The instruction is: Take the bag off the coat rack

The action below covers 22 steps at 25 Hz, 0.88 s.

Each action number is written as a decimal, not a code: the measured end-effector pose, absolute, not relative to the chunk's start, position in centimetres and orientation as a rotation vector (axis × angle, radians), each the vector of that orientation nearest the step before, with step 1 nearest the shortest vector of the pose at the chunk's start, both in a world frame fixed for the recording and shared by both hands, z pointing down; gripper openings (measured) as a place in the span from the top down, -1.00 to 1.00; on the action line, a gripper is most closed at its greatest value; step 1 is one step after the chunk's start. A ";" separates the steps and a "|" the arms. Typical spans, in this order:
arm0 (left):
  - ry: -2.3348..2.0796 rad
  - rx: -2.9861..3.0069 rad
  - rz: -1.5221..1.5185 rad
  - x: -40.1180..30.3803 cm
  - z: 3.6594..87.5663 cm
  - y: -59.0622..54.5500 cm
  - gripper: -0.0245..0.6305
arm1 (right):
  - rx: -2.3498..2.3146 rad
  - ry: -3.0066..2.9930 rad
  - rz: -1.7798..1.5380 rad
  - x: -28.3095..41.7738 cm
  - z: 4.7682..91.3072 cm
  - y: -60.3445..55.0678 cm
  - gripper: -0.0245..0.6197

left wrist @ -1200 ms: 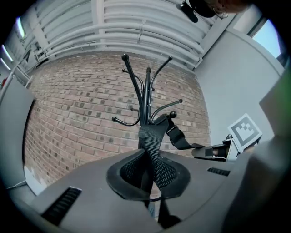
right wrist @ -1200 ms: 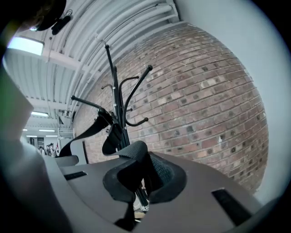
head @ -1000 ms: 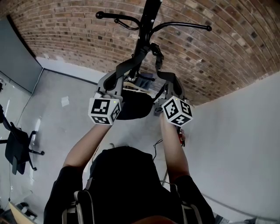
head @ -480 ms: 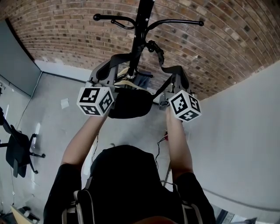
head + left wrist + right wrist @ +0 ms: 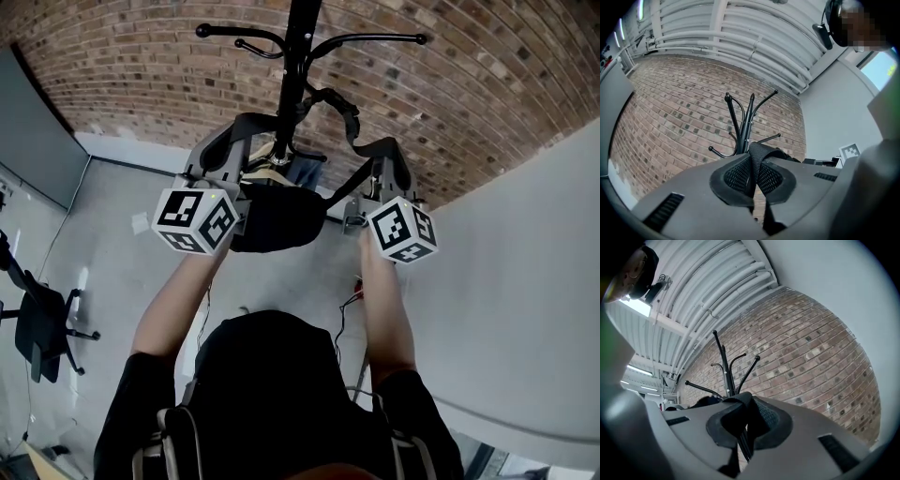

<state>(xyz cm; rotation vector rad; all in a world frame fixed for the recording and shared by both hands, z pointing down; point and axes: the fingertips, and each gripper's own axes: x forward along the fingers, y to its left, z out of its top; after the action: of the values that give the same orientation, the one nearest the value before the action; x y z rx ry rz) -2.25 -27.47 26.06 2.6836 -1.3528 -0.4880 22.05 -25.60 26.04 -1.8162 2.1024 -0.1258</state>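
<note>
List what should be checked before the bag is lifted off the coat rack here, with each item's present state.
1. Left gripper shut on the bag's left strap: ok.
2. Right gripper shut on the right strap: ok.
3. Bag hanging between the two grippers, not dragged to one side: ok.
4. Bag free of the coat rack: not ok; both straps run up to it.
5. Which hook carries the bag: cannot tell; the straps cover that spot.
</note>
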 end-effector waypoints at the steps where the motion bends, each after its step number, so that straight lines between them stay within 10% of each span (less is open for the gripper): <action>1: -1.355 2.685 -0.498 -2.4 25.8 -27.4 0.86 | -1.816 2.101 -0.115 22.1 25.7 -25.4 0.86; 22: -1.328 2.597 -0.564 -6.4 26.1 -23.5 0.85 | -1.838 2.061 -0.121 24.9 25.5 -19.6 0.86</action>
<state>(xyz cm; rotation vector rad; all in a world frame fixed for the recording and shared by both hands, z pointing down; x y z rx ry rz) -6.35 -23.49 26.12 2.5968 -1.3281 -0.5642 24.94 -19.56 25.53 -1.8383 2.0605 -0.1208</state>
